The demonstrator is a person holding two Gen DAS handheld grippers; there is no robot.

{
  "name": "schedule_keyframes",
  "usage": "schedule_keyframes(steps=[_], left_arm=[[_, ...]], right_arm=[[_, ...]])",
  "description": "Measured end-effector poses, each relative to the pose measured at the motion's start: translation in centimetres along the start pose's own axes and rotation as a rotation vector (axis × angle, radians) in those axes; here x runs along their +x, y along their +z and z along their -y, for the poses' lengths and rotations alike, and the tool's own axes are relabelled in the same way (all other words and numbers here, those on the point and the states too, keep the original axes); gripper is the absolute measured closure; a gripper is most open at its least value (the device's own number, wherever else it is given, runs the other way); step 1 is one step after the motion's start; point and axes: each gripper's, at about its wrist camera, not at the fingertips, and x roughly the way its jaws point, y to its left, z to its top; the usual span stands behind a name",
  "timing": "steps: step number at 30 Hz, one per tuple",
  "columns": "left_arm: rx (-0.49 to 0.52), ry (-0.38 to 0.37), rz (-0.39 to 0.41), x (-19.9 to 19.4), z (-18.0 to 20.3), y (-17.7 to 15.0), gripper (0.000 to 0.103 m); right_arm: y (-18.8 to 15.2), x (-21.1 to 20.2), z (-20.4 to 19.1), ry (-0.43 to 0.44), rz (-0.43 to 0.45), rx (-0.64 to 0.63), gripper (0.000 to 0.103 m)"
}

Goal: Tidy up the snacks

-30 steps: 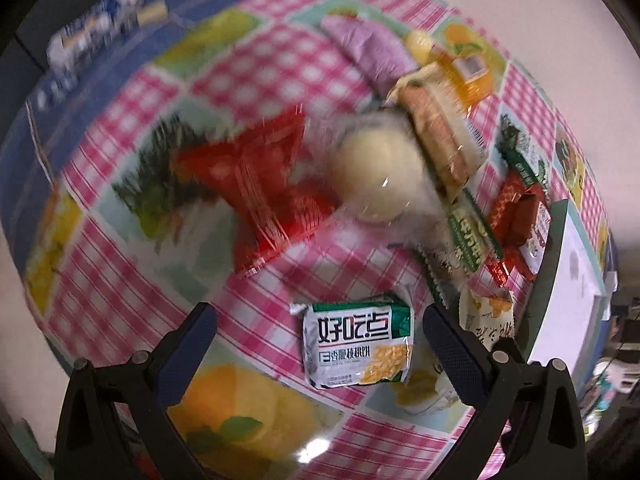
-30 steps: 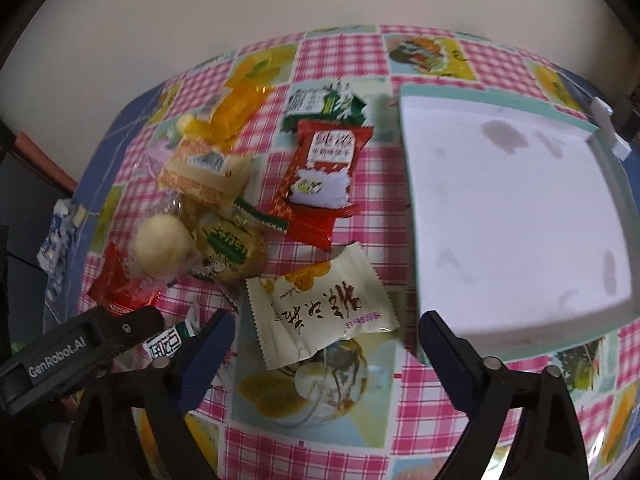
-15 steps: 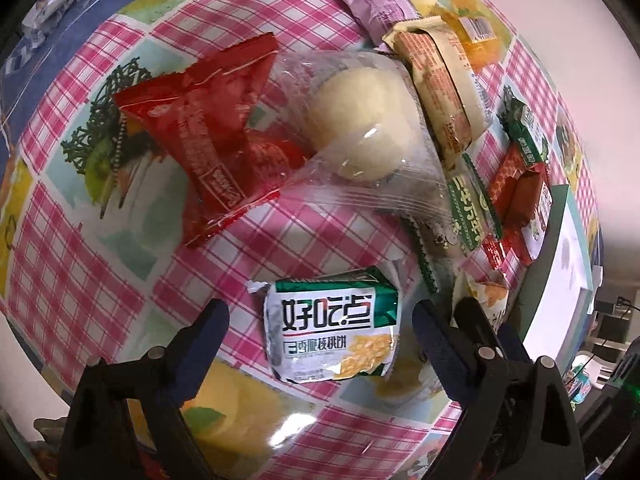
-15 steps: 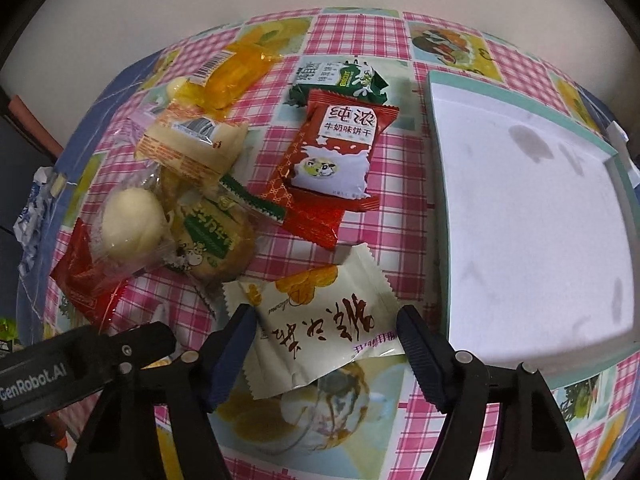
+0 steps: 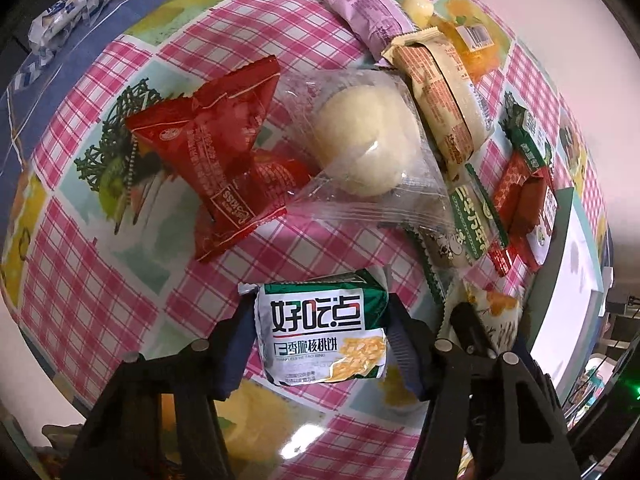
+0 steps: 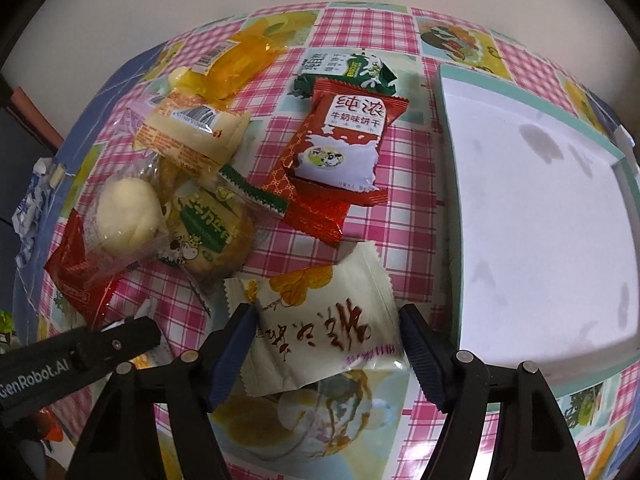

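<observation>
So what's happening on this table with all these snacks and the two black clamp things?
A person is sorting snacks with two handheld grippers. The left gripper has its fingers against both sides of a green-and-white biscuit packet. The right gripper straddles a cream-coloured pastry packet with brown writing, its jaws not yet closed on it. Both packets lie on the pink checked tablecloth. The white tray with a teal rim holds nothing yet.

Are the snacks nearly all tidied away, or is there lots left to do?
Lots left. The white tray has no snacks in it yet. The left gripper has closed on a green cookie pack, and the right gripper is around a cream packet, not clearly squeezing it. The rest, like the red biscuit bag, lies on the tablecloth.
</observation>
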Motion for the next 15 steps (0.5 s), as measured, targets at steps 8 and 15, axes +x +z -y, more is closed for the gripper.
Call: schedule_keyframes(steps=[8,15], left_arm=[[-0.019,-0.012,-0.001,-1.3,-1.9,0.6,0.04],[-0.026,-0.022,0.007,-1.2,-2.5,0.7,0.043]], right_arm=[[-0.2,0.2,-1.3,-0.009,0.014,-0.056,0.051],[0.2,-0.4,-0.4,0.032,-0.005,-0.022,0.057]])
